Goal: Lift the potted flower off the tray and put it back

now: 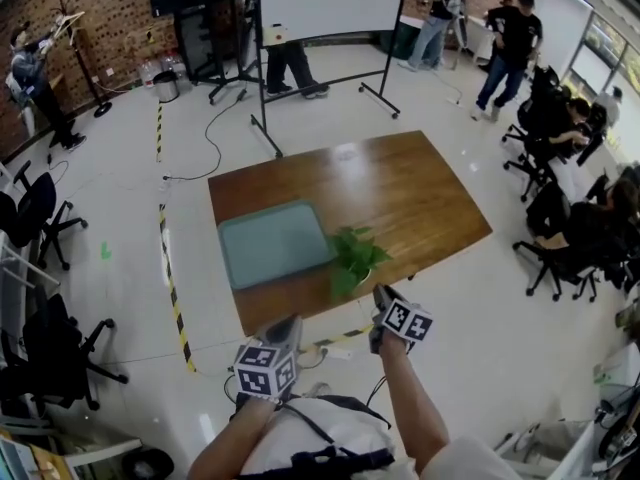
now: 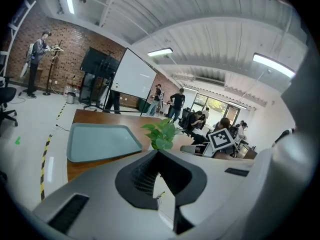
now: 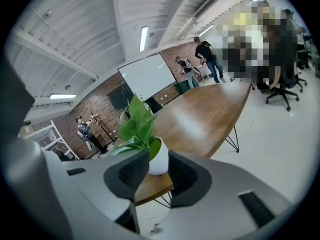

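The potted flower (image 1: 356, 256), green leaves in a white pot (image 3: 160, 161), stands on the bare wood of the table (image 1: 400, 188), just right of the empty teal tray (image 1: 275, 243) and near the front edge. My right gripper (image 1: 381, 296) is at that edge, open, and the pot shows in the gap at its fingertips (image 3: 158, 160); no pad visibly presses on it. My left gripper (image 1: 288, 326) hangs lower and in front of the table, clear of it. Its jaws (image 2: 159, 151) meet at the tips, shut on nothing. In the left gripper view the tray (image 2: 100, 141) lies left of the flower (image 2: 161, 133).
A wheeled whiteboard (image 1: 330, 3) stands behind the table. Office chairs (image 1: 40, 213) are at the left, seated people with chairs (image 1: 570, 228) at the right. Yellow-black floor tape (image 1: 175, 298) runs past the table's left side. People stand at the back.
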`<state>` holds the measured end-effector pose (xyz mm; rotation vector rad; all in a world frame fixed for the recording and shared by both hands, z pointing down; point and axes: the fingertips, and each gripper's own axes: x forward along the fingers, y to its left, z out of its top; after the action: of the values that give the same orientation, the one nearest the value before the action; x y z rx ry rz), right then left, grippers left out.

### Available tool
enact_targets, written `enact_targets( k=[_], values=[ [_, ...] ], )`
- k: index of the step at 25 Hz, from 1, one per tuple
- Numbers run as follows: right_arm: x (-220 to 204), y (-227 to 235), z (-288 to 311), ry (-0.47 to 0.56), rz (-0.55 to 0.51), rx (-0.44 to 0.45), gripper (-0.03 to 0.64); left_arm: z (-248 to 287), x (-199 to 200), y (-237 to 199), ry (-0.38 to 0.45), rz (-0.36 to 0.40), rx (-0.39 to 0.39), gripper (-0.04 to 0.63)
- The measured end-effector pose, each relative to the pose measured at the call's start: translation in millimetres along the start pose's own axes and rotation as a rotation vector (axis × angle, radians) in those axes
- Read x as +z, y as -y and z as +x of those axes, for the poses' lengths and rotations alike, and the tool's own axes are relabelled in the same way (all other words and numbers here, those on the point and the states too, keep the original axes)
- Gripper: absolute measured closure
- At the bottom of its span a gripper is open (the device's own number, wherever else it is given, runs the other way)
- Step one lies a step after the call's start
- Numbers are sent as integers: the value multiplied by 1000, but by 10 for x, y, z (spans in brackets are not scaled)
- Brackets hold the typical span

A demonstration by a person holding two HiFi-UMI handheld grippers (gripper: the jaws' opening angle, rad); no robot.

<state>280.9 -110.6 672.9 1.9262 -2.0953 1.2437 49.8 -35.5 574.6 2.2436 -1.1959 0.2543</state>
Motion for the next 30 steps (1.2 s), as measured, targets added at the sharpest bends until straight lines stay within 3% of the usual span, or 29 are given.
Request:
enact_targets(
  k=[12, 22, 30],
  values=[
    [67, 44, 687, -51, 38, -80, 479, 525, 360, -123, -81, 81, -65, 598],
    [23, 95, 864, -50, 122, -91, 532, 732, 440, -194, -113, 54, -92, 600],
    [188, 42, 783, 7, 106, -109, 561, 678, 398, -400, -120, 25, -77, 600]
  ],
)
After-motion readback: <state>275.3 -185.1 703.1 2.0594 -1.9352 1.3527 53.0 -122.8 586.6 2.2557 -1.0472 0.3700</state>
